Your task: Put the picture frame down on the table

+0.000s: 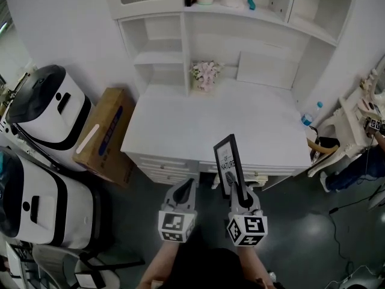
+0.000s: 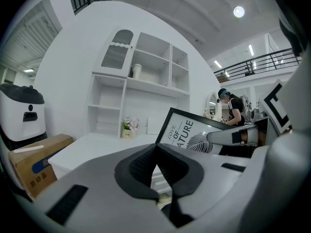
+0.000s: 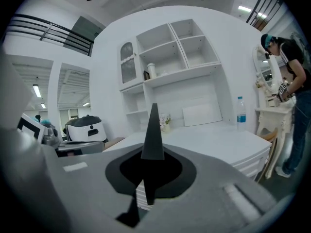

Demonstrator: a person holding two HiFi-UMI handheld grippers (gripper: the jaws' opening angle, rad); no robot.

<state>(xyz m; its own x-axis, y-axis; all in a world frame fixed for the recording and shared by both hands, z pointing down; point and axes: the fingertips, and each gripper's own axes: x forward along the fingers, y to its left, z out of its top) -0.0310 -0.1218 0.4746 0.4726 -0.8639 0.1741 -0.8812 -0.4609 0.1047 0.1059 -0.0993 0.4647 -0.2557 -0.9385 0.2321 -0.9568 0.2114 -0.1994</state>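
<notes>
The picture frame (image 1: 228, 163) has a black rim and a white print with a leaf and lettering. It stands upright and edge-on in my right gripper (image 1: 239, 191), which is shut on its lower edge, just in front of the white table's (image 1: 180, 131) front edge. In the right gripper view the frame (image 3: 152, 135) rises as a thin dark blade between the jaws of the right gripper (image 3: 147, 173). My left gripper (image 1: 187, 184) hangs beside it to the left, shut and holding nothing. In the left gripper view the frame's face (image 2: 190, 134) shows to the right of the left gripper (image 2: 156, 166).
On the table's back stand a small pot of pink flowers (image 1: 206, 74) and a leaning white board (image 1: 264, 70), under a shelf unit. A water bottle (image 1: 311, 114) is at the table's right corner. A cardboard box (image 1: 105, 134) and two white machines (image 1: 48, 107) stand left; a person (image 3: 291, 76) stands right.
</notes>
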